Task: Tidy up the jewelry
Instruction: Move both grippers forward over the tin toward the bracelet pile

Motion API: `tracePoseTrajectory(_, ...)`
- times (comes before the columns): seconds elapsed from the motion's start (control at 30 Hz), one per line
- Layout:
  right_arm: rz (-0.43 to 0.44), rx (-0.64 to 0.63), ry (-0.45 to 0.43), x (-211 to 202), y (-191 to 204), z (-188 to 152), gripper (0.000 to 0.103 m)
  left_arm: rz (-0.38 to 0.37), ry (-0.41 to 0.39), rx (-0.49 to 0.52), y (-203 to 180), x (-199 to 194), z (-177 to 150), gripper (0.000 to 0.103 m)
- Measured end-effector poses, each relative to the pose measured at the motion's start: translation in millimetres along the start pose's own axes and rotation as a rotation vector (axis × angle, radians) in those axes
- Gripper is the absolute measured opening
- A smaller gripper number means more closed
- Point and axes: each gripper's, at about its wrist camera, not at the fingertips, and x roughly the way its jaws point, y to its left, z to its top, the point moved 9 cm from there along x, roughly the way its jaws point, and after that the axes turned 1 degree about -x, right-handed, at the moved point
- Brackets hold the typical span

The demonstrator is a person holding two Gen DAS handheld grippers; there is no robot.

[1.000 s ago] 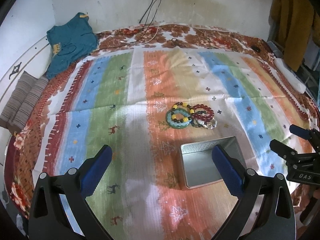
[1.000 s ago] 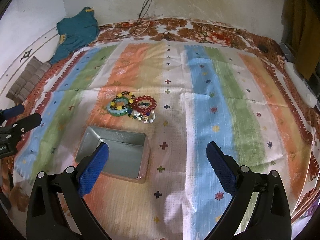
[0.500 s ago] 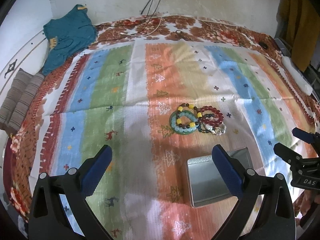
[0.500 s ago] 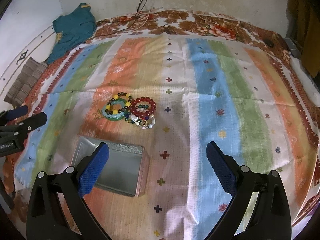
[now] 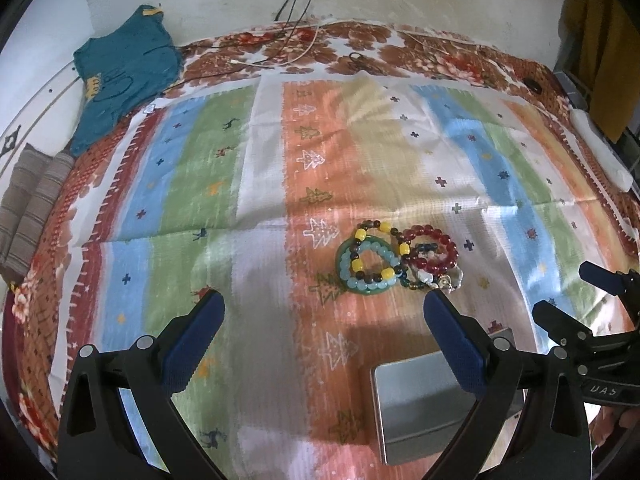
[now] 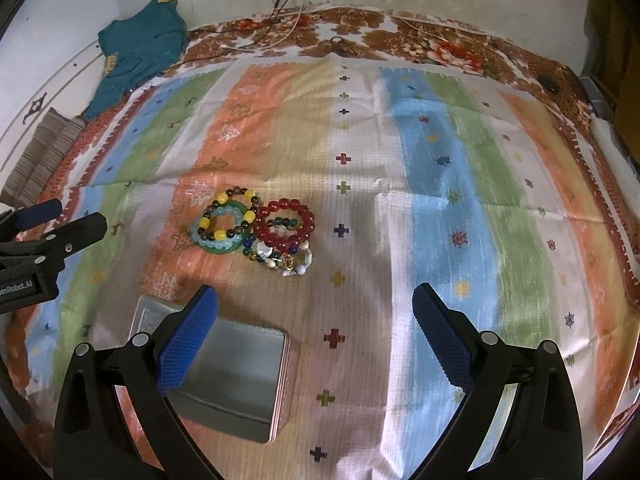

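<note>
Nothing is sorted yet: bracelets [image 6: 256, 232] lie heaped mid-frame, tin [image 6: 224, 376] at lower left sits empty, both grippers [image 5: 320, 340] [image 6: 314, 336] gape apart.

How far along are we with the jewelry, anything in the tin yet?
Nothing is done yet: the metal tin is open and looks empty. All the bead bracelets lie in one pile on the striped cloth, beyond the tin. Nothing is in hand: the left hand-held gripper and right hand-held gripper are both open. Every bracelet is left to move.
</note>
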Motion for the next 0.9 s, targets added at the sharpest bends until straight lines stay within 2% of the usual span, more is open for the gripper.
tracePoseTrajectory(0.13, -0.015, 0.009, 0.017, 13.2, -2.6, 3.6, 0.099, -0.018, 0.035, 0.001, -4.2, 12.8, 1.8, 0.091)
tracePoseTrajectory(0.5, -0.019, 0.025, 0.069, 47.8, -6.5, 9.3, 0.099, 0.047, 0.057, 0.042, 0.4, 45.4, 14.1, 0.091)
tracePoseTrajectory(0.6, -0.023, 0.023, 0.081, 57.2, -6.1, 11.4, 0.099, 0.064, 0.075, 0.059, 1.4, 57.8, 16.4, 0.088)
tracePoseTrajectory(0.73, -0.009, 0.043, 0.094, 64.3, -7.0, 16.0, 0.099, 0.064, 0.088, 0.056, 3.2, 69.8, 19.5, 0.088)
tracePoseTrajectory(0.9, -0.036, 0.042, 0.106, 77.2, -12.3, 22.0, 0.099, 0.058, 0.103, 0.058, 1.7, 84.3, 25.3, 0.088)
